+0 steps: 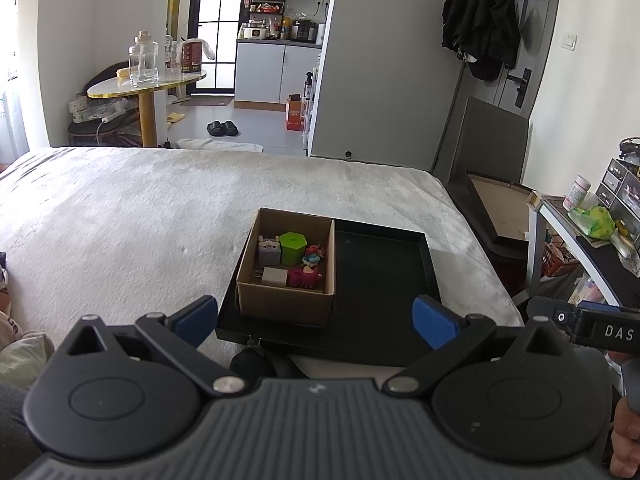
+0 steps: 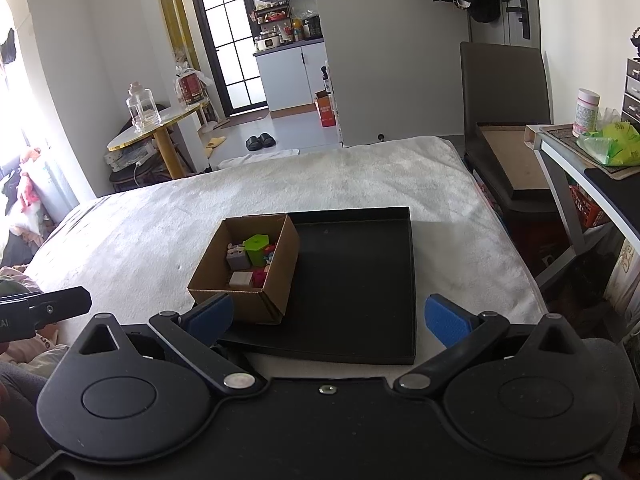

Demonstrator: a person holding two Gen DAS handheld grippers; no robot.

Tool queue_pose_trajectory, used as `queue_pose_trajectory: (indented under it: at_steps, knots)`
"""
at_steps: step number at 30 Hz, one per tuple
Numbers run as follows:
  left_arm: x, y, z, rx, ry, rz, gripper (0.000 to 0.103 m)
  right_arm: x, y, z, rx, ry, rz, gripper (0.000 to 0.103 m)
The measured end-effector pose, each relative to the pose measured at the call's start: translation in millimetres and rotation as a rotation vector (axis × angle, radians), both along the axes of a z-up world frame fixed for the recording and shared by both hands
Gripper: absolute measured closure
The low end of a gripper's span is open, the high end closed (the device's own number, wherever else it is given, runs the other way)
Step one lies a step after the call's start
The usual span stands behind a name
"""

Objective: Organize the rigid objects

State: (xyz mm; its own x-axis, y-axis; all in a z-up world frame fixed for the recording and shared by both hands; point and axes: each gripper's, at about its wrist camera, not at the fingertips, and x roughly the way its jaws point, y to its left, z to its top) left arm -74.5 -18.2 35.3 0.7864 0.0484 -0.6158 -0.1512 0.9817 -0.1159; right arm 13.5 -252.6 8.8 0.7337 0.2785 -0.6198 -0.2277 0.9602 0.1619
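Observation:
A brown cardboard box (image 1: pixel 286 302) stands in the left part of a black tray (image 1: pixel 380 272) on the bed. Inside it are a green hexagonal piece (image 1: pixel 293 246), a grey toy block (image 1: pixel 269 253), a white charger (image 1: pixel 274 278), a pink toy (image 1: pixel 305 278) and a small colourful figure (image 1: pixel 313 255). The box (image 2: pixel 240 300) and tray (image 2: pixel 356 280) also show in the right wrist view. My left gripper (image 1: pixel 316 322) is open and empty, just short of the tray's near edge. My right gripper (image 2: pixel 328 320) is open and empty over the tray's near edge.
The bed has a white fuzzy cover (image 1: pixel 120 208). A round table (image 1: pixel 148 82) with a clear jug stands beyond the bed on the left. A dark chair (image 2: pixel 504 120) and a desk (image 2: pixel 580 160) with a green bag stand to the right.

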Motion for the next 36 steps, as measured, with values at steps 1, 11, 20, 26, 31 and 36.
queue_pose_trajectory:
  at_steps: [1, 11, 20, 26, 31, 36]
  knots:
    - [-0.1, 0.3, -0.4, -0.001, 0.000, 0.000, 0.000, 0.0, -0.1, 0.0, 0.000, 0.001, 0.000, 0.000]
    - [0.2, -0.3, -1.9, 0.000, 0.005, -0.002, 0.000, 0.0, -0.4, 0.5, -0.001, 0.003, 0.003, 0.000]
    - [-0.2, 0.4, -1.6, -0.002, 0.005, -0.004, 0.000, -0.1, -1.6, -1.0, -0.007, 0.007, 0.011, 0.000]
    - [-1.2, 1.5, -0.8, -0.009, 0.007, -0.004, 0.000, -1.0, -2.0, 0.5, -0.011, 0.002, 0.015, 0.000]
    - [-3.2, 3.4, 0.6, -0.017, 0.003, 0.001, 0.000, 0.0, -4.6, 3.5, -0.004, -0.003, 0.002, 0.000]
    - [-2.6, 3.3, 2.9, -0.018, 0.000, 0.004, 0.000, -0.1, -5.5, 5.2, -0.005, -0.006, 0.002, 0.000]
